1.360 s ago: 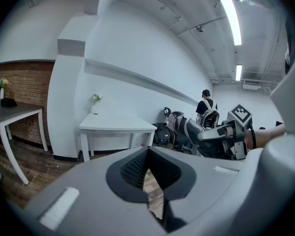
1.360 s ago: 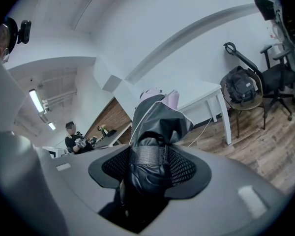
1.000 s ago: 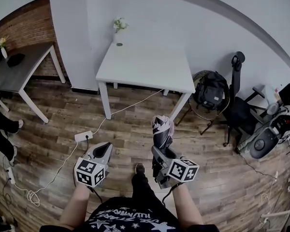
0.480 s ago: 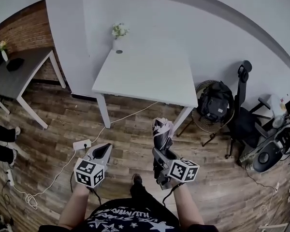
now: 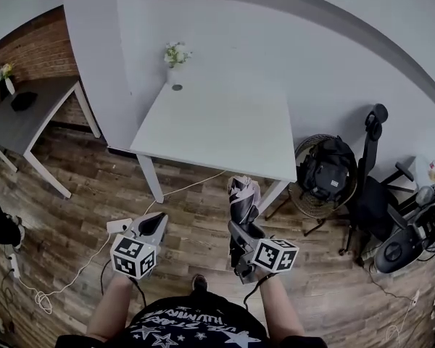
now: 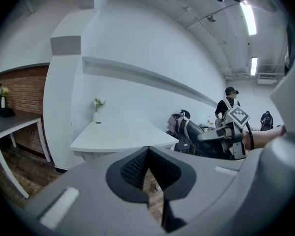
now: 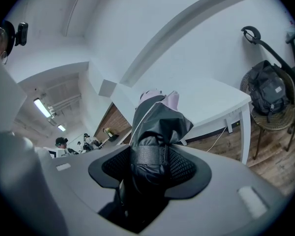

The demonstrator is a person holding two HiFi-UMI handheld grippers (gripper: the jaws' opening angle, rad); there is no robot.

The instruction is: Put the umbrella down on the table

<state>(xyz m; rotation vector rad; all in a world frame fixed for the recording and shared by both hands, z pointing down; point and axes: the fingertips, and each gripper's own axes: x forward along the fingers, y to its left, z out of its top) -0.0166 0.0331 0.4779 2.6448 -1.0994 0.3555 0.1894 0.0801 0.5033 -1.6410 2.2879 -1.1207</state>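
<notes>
The folded umbrella (image 5: 243, 196) is clamped in the right gripper (image 5: 241, 229), with its strapped middle pinched between the pads and its bunched end poking forward and up. It hangs in the air above the wooden floor (image 5: 196, 201), just short of the white table (image 5: 217, 122) and not touching it. The left gripper (image 5: 156, 225) is level beside it, apart from the umbrella, its jaws pressed together on nothing. A small vase of flowers (image 5: 175, 55) stands at the table's far corner by the wall. A dark backpack (image 5: 326, 167) sits right of the table, and a white power strip (image 5: 117, 225) lies on the floor near the left gripper.
</notes>
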